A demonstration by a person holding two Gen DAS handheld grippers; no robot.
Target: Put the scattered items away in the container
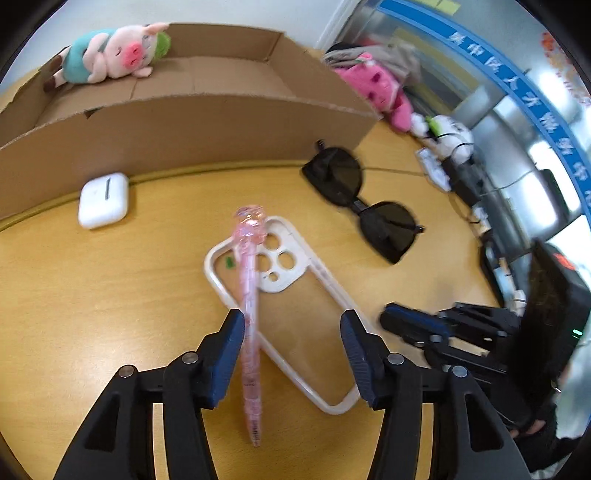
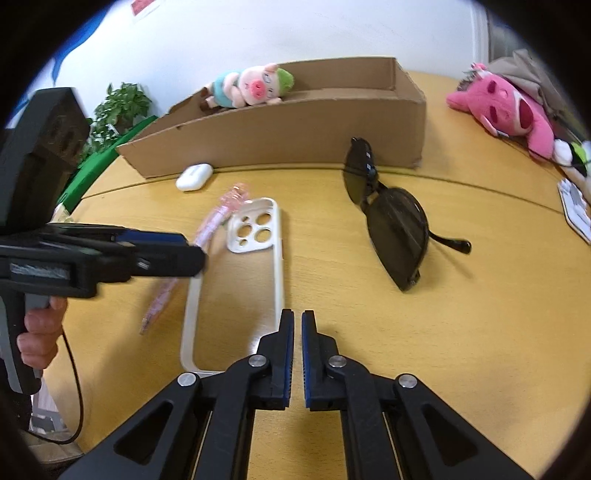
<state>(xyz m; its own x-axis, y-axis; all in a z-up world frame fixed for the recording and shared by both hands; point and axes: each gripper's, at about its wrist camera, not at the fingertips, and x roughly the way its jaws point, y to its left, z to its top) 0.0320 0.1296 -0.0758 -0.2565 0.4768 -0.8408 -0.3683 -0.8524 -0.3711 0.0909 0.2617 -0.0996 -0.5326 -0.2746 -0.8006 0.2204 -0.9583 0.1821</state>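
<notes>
Status: 1 item, plush pig (image 1: 114, 55), sits in cardboard box (image 1: 221, 122). Left on table (image 1: 92, 295): earbud case (image 1: 103, 201), phone case (image 1: 280, 306), sunglasses (image 1: 362, 206), pink pen (image 1: 249, 295). Left gripper (image 1: 291, 325) spread astride pen, not clamped. Right gripper (image 2: 297, 321) pressed nearly together, holding nothing.

Plush pig (image 2: 251, 86) in box (image 2: 295, 129); before it earbud case (image 2: 194, 177), pen (image 2: 207, 229) beside phone case (image 2: 240, 280), sunglasses (image 2: 391, 221) rightward.

Wooden table (image 2: 461, 332), white wall (image 2: 258, 33)

Pink pen (image 1: 249, 325) blurred, grip uncertain
</notes>
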